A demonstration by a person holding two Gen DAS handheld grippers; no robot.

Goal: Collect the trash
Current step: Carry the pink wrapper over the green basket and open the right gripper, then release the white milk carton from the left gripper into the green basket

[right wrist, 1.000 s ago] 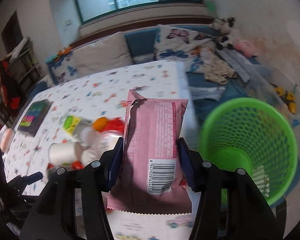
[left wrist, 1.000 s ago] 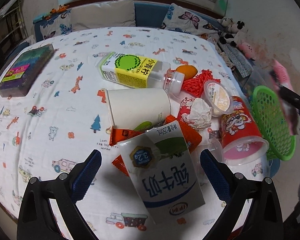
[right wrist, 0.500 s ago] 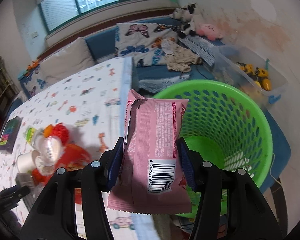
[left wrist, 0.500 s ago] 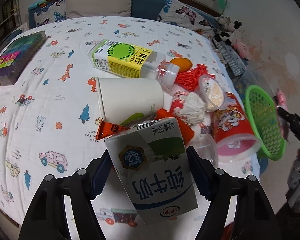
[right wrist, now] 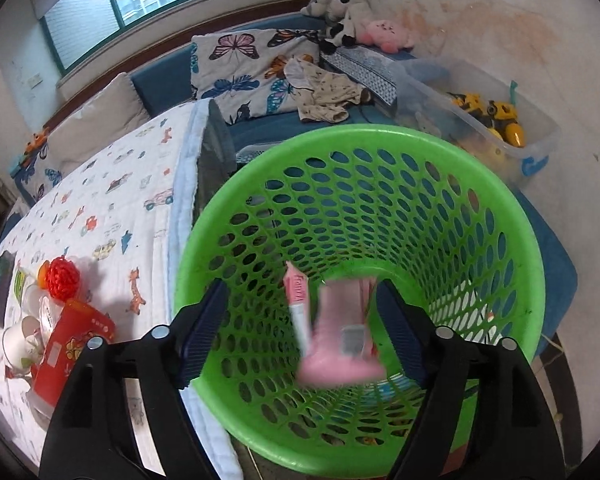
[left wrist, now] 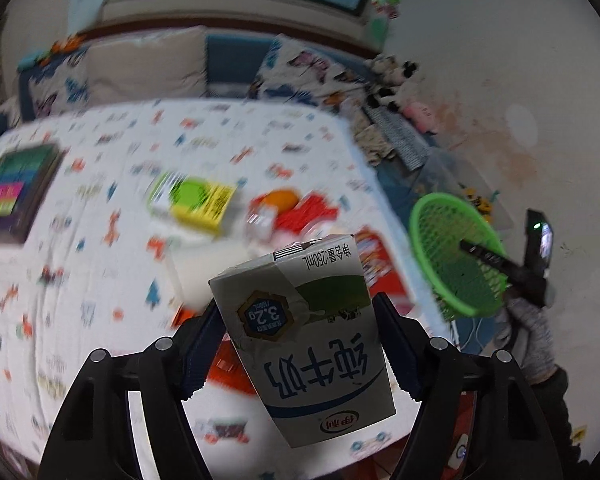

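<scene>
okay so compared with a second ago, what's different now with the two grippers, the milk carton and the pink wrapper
The left gripper has closed on the milk carton and lifted it off the table. The right gripper swung from the table to above the green basket; its jaws have just been opening, and the pink wrapper is dropping free into the basket. The remaining trash stays on the table.

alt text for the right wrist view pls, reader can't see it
The right gripper, its jaws just opened, hangs over a green mesh basket as a blurred pink snack wrapper drops free between its fingers. To the left, a cartoon-print tablecloth carries a red cup and other litter.
</scene>
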